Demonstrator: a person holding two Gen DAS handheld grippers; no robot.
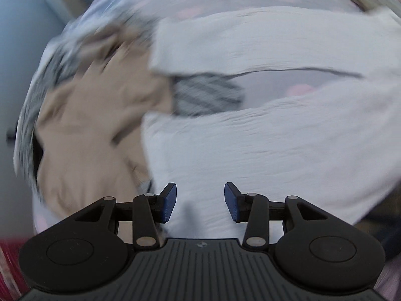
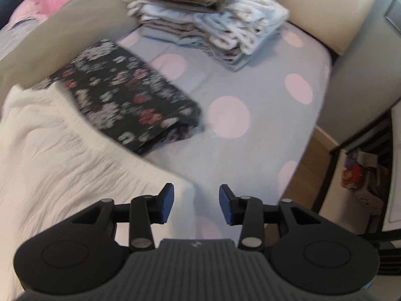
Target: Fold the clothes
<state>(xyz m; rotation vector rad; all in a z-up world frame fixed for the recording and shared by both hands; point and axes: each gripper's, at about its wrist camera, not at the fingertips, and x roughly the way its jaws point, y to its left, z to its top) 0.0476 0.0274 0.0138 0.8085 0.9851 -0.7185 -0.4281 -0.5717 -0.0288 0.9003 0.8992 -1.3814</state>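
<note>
A white crinkled garment [image 1: 250,145] lies spread on the bed, two long parts reaching right with a gap between them. My left gripper [image 1: 200,202] is open and empty just above its near part. The same white garment [image 2: 62,155] fills the left of the right wrist view. My right gripper [image 2: 196,204] is open and empty over its right corner and the bed sheet [image 2: 263,150]. A beige garment [image 1: 95,125] and a grey striped one [image 1: 208,95] lie crumpled to the left.
A folded dark floral garment [image 2: 130,95] lies beyond the white one. A stack of folded clothes [image 2: 208,17] stands at the back against a beige headboard [image 2: 325,7]. The bed's right edge drops to a wooden floor [image 2: 308,173] and a dark shelf [image 2: 363,170].
</note>
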